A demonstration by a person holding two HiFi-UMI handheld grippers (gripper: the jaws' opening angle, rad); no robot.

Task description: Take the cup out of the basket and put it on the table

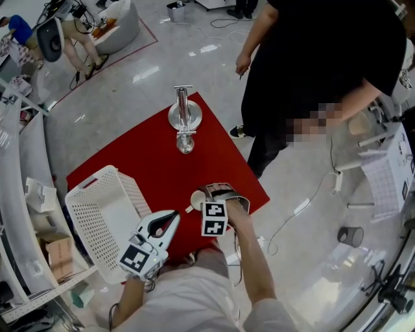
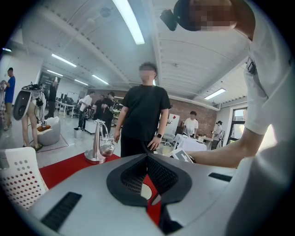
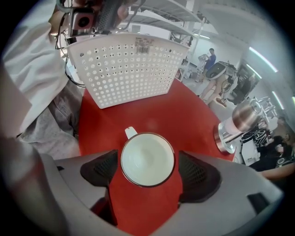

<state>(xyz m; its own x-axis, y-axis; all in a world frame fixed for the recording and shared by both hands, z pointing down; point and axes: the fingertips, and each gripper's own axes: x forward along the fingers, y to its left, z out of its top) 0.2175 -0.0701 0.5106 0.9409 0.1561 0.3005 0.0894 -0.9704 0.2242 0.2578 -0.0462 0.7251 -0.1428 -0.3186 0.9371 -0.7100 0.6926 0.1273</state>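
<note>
cup (image 3: 147, 159) unmarked, between parted right tongs (image 3: 148, 167) | basket (image 3: 115, 73) barcode sticker (image 3: 144, 44) unreadable

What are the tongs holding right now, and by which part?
Nothing. The right tongs straddle the cup on the red table, open, with a sliver of gap on each side of its rim. The left tongs are shut and empty.

We are in a big open lab or workshop hall, not a home. Long strip lights (image 2: 131, 20) run across a bare white ceiling, a brick wall (image 2: 203, 115) closes the far end, and people (image 2: 191, 124) stand about among work tables. Loose cables (image 1: 310, 194) trail over the shiny grey floor (image 1: 130, 71), metal shelves (image 3: 166, 14) hold what may be equipment, and a beanbag (image 1: 120, 23) sits nearby.
</note>
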